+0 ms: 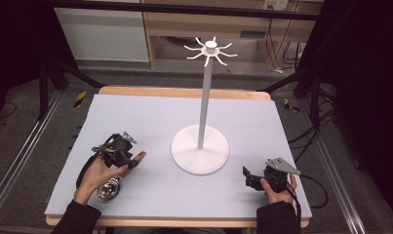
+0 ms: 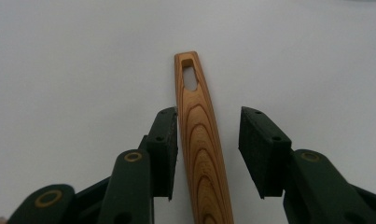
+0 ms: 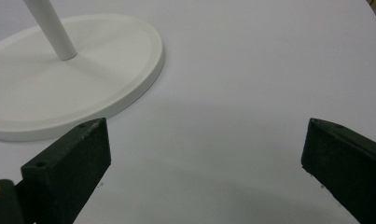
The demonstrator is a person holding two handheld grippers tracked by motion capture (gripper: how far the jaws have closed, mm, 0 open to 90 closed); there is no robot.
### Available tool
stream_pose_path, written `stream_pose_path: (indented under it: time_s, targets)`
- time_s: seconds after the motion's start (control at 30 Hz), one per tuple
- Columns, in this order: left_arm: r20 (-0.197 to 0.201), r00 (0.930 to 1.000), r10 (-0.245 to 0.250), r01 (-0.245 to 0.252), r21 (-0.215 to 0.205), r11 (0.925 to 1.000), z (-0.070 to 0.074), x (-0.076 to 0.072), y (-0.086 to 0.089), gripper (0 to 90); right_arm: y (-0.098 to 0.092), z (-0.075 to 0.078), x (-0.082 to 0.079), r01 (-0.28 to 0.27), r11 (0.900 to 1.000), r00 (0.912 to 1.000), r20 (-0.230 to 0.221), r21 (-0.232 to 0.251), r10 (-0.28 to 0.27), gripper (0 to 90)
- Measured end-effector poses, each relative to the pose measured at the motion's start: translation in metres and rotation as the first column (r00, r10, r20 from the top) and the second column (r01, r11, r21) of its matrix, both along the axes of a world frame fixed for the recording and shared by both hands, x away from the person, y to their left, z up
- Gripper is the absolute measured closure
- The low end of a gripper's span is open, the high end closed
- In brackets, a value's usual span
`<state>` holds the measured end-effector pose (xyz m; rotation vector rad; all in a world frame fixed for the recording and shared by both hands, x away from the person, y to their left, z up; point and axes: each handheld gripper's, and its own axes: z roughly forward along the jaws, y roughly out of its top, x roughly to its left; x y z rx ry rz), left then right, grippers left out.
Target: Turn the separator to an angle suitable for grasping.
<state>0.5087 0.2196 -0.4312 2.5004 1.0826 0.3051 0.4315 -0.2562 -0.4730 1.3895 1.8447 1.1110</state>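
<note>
A ladle lies on the table at the left, its wooden handle (image 1: 140,155) pointing right and its shiny metal bowl (image 1: 108,189) near the front edge. My left gripper (image 1: 118,148) is over the handle. In the left gripper view the wooden handle (image 2: 198,122), with a hanging slot at its tip, runs between the jaws of the left gripper (image 2: 209,117). One jaw touches it and a gap remains at the other, so this gripper is open. My right gripper (image 1: 247,175) rests open at the front right, nothing between its jaws (image 3: 206,133).
A white stand rises mid-table, with a round base (image 1: 200,148), a thin pole (image 1: 203,107) and a crown of hooks (image 1: 211,50) on top. Its base (image 3: 83,70) lies just left of my right gripper. The pale mat (image 1: 150,117) covers the table.
</note>
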Motion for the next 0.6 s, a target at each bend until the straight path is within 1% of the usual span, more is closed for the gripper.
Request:
stream_pose_path:
  time_s: [0.03, 0.07, 0.17, 0.23, 0.3, 0.33, 0.47, 0.6]
  targets:
    - [0.0, 1.0, 0.0, 0.0, 0.0, 1.0, 0.0, 0.0, 0.0, 58.3, 0.0, 0.0, 0.0, -0.001, 1.0, 1.0, 0.0, -0.001, 0.001, 1.8]
    - [-0.004, 1.0, 0.009, -0.009, 0.014, 0.9999, -0.003, 0.001, 0.0, 58.3, 0.0, 0.0, 0.0, -0.004, 1.0, 1.0, -0.001, 0.0, 0.004, 1.8]
    - [-0.013, 0.9999, 0.009, -0.009, 0.017, 0.9998, -0.005, 0.001, -0.001, 58.5, 0.0, 0.0, 0.0, -0.004, 1.0, 1.0, -0.003, 0.001, 0.004, 1.9]
    - [-0.02, 0.9998, 0.003, -0.002, 0.033, 0.9995, -0.007, 0.001, -0.002, 58.8, 0.0, -0.001, 0.0, -0.006, 1.0, 1.0, -0.007, 0.001, 0.006, 2.0]
    - [-0.021, 0.9998, 0.004, -0.004, 0.033, 0.9994, -0.008, 0.001, -0.002, 59.0, 0.0, -0.001, 0.0, -0.007, 1.0, 1.0, -0.006, 0.0, 0.007, 2.0]
    - [-0.029, 0.9996, -0.001, 0.002, 0.04, 0.9992, -0.009, 0.002, -0.001, 59.3, 0.001, -0.001, 0.0, -0.007, 1.0, 0.9999, -0.009, 0.001, 0.007, 2.0]
    - [-0.04, 0.9992, 0.005, -0.003, 0.042, 0.9991, -0.012, 0.003, -0.001, 61.0, 0.001, -0.001, 0.001, -0.01, 1.0, 0.9999, -0.013, -0.002, 0.01, 2.0]
    - [-0.042, 0.9991, 0.003, -0.001, 0.048, 0.9988, -0.015, 0.004, -0.002, 62.8, 0.001, -0.002, 0.001, -0.009, 1.0, 0.9999, -0.013, -0.001, 0.009, 2.1]
